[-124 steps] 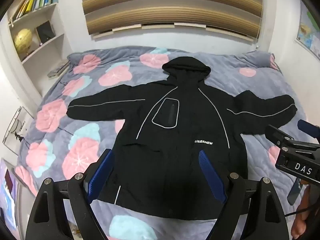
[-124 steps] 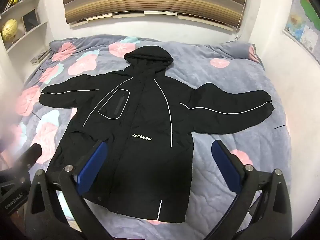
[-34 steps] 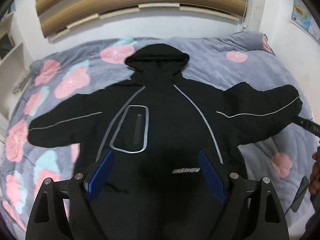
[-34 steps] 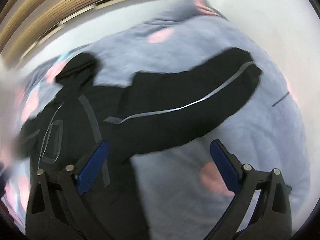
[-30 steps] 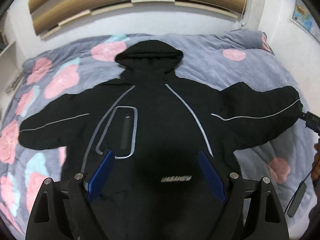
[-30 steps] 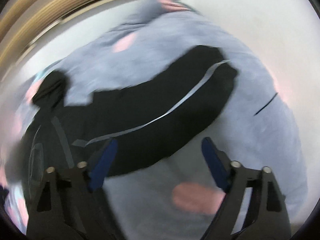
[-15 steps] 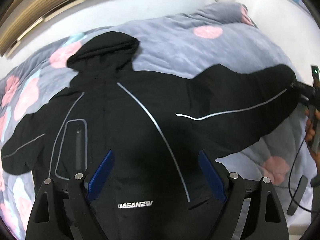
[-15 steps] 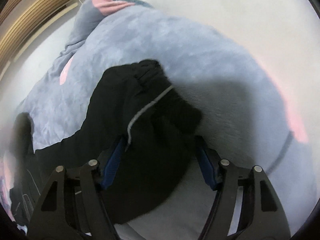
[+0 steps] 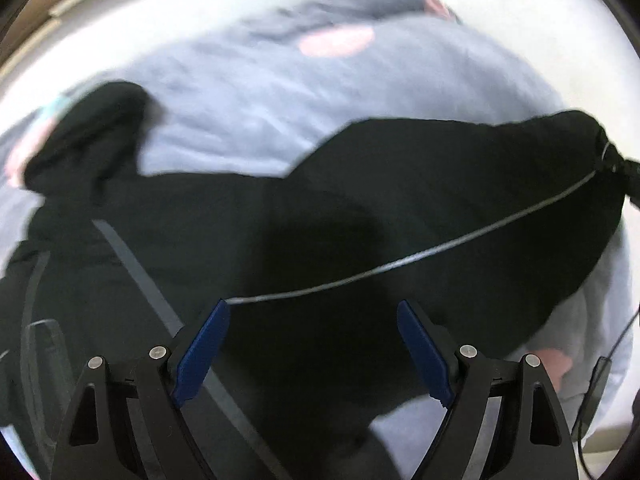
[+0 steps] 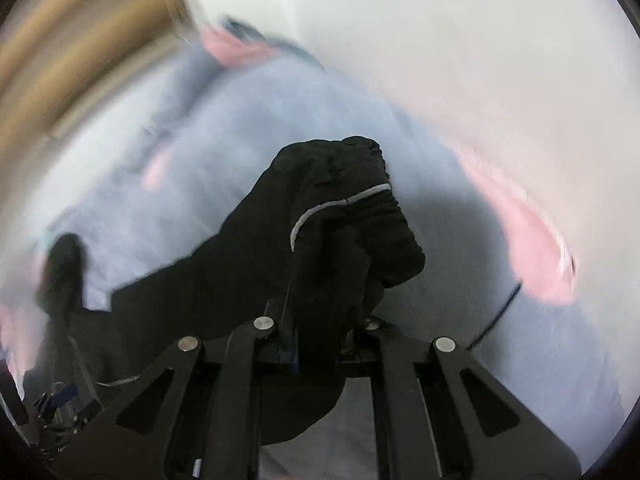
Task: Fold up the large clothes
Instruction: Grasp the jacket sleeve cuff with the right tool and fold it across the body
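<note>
Right gripper (image 10: 326,300) clamps the jacket (image 9: 360,220) cuff — left gripper (image 9: 312,354) wide over the flowered blanket (image 9: 320,92).

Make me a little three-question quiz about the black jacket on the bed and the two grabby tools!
1. True or false: the right tool is shut on the end of the jacket's sleeve.
2. Which is right about the left tool? A) it is shut on the hood B) it is open above the jacket, holding nothing C) it holds a book
3. Fill in: the jacket lies on a grey-blue blanket with ____ coloured blotches.

Key: 1 true; 2 B; 3 pink
</note>
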